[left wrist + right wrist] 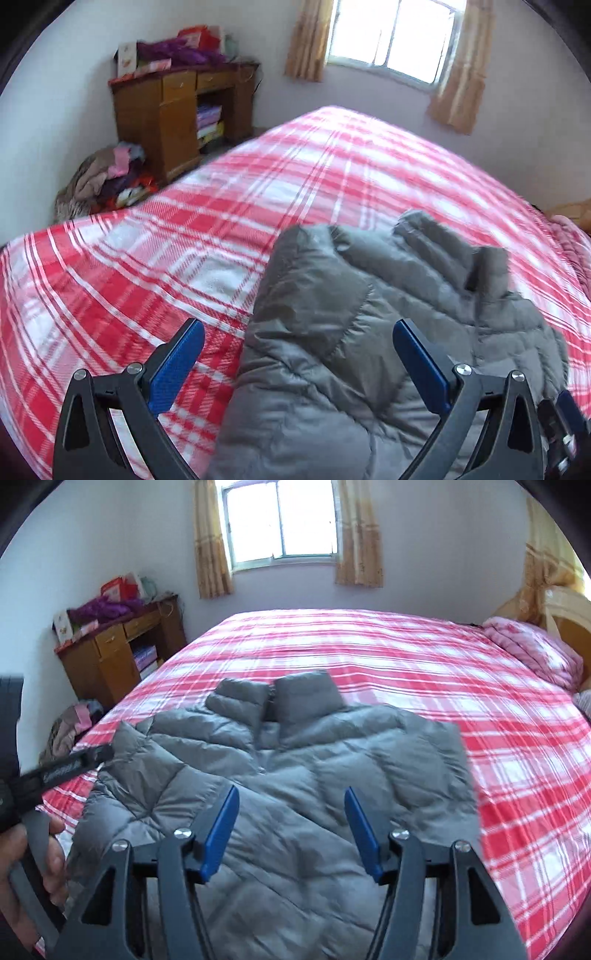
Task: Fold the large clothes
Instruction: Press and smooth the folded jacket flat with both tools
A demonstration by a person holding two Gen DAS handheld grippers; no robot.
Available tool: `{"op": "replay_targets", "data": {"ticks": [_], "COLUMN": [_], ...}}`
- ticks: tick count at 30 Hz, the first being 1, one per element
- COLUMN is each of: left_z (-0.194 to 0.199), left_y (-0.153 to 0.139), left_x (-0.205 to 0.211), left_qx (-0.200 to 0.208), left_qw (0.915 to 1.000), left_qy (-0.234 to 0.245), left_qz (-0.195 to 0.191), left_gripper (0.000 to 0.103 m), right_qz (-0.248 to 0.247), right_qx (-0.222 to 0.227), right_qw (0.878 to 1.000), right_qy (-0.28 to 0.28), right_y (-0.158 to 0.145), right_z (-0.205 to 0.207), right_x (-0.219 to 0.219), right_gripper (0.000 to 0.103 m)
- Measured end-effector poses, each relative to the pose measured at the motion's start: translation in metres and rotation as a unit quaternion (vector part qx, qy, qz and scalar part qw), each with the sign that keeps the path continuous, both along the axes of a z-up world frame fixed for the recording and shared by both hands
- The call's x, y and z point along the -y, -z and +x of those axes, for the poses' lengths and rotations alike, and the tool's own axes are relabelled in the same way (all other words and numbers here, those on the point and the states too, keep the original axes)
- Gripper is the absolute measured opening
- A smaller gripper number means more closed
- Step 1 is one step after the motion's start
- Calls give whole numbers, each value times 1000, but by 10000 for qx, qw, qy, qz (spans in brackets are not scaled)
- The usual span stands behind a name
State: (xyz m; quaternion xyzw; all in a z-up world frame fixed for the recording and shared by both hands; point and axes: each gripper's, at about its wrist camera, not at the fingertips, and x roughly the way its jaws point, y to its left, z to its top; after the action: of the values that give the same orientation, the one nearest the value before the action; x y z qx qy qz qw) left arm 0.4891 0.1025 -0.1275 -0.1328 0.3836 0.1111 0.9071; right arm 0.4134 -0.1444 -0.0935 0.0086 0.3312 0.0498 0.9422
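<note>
Left wrist view: a grey quilted puffer jacket (351,332) lies on a bed covered by a red-and-white plaid sheet (147,266). The jacket fills the frame from 3 o'clock round to 6 o'clock, its puffy stitched panels creased, its collar standing up toward 2 o'clock. The left gripper (298,354) hangs above it with its blue-padded fingers (177,365) spread wide, holding nothing; one finger sits over bare sheet, the other over the jacket. At 10 o'clock a wooden cabinet (170,122) stands against the wall, with a pile of clothes (107,181) on the floor beside it. A curtained window (391,37) glows at 1 o'clock.

Right wrist view: the jacket (295,760) lies front side up, spread across the near part of the plaid sheet (461,672), its two collar flaps pointing toward 12 o'clock. The sleeve area at 9 o'clock looks bunched. The right gripper (291,823) is over the jacket's middle, fingers apart and empty. At 8 o'clock a hand (33,856) grips the other tool's handle. A pink quilt (535,653) lies at 2 o'clock, near the headboard (569,616).
</note>
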Motion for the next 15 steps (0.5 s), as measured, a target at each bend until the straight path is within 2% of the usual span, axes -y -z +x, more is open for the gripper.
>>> {"op": "replay_targets", "data": {"ticks": [3,6,9,15], "left_z": [13,16,16,17], "left_y": [31,58,59,62], "left_x": [2,6,9,14], "left_qx": [-327,-470,-465,-567], "left_qw": [9994,9984,9979,9960], "left_qy": [-40,182,220,193], "left_qz": [131,271,403,662], "left_gripper": [102,102,102,102], "right_qz": [-55,-146,-107,41], "right_qx": [-237,-479,-539,-721], "right_qw": [9996,9987,9985,9974], "right_qy": [-112,-93,-66,-84], "right_y": [24,51,70,77], "right_z": [26,40,42,45], "right_x": [-21,-27,-23,-19], "right_gripper": [63,63,69,71]}}
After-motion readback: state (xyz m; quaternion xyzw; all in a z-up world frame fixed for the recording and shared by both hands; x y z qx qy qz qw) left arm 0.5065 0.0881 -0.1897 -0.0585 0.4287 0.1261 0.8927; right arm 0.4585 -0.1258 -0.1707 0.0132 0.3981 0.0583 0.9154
